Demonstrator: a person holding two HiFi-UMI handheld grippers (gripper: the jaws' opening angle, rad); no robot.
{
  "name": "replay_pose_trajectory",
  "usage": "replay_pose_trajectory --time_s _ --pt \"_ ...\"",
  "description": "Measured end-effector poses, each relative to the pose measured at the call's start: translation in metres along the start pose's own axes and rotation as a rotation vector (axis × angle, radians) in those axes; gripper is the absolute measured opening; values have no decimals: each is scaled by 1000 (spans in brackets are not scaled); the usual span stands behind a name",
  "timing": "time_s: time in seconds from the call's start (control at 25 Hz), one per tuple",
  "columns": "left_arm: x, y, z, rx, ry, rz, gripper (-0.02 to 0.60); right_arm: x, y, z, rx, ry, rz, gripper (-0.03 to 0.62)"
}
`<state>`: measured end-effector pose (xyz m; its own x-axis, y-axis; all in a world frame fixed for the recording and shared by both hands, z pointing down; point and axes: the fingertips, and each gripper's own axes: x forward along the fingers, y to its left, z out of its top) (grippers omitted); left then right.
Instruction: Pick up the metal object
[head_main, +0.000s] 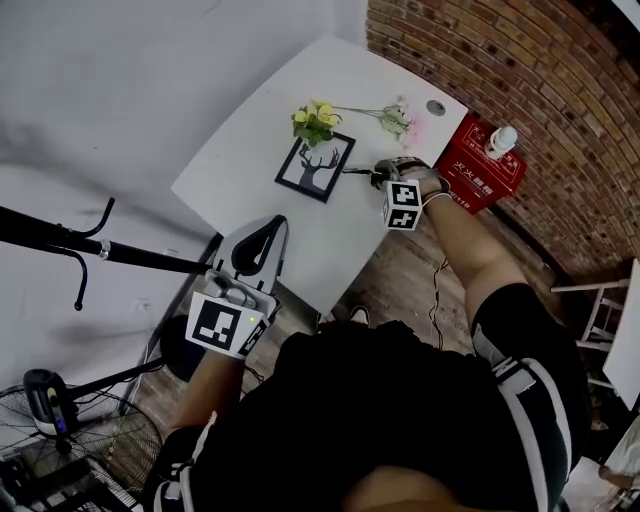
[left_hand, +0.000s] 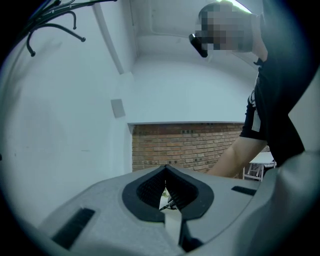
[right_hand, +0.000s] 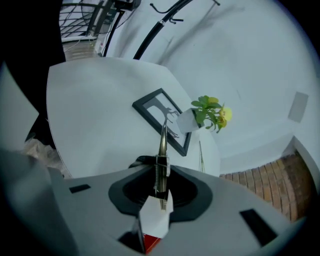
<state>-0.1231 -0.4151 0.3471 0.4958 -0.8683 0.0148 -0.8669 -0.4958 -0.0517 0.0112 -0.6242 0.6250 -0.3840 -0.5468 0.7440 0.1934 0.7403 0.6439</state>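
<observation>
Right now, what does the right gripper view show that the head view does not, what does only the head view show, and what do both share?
Only the right gripper view: the right gripper with its jaws pressed on the metal object, whose spring is plain to see.
Only the head view: the left gripper, the pink flowers and the white bottle.
Both: the white table, the framed deer picture and the yellow flowers.

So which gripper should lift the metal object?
Right. The right gripper is over the table with the metal object gripped between its jaws. The left gripper sits back at the table's near edge, jaws together, empty.
</observation>
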Motion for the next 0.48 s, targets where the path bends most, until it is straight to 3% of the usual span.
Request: replay_pose_trajectory --time_s 0.2,0.48 --pt "8 -7 5 2 -22 -49 8 -50 -16 18 280 -144 -57 83" --pt "27 -29 30 17 -94 -145 9 -169 -39 40 813 -514 -140 83"
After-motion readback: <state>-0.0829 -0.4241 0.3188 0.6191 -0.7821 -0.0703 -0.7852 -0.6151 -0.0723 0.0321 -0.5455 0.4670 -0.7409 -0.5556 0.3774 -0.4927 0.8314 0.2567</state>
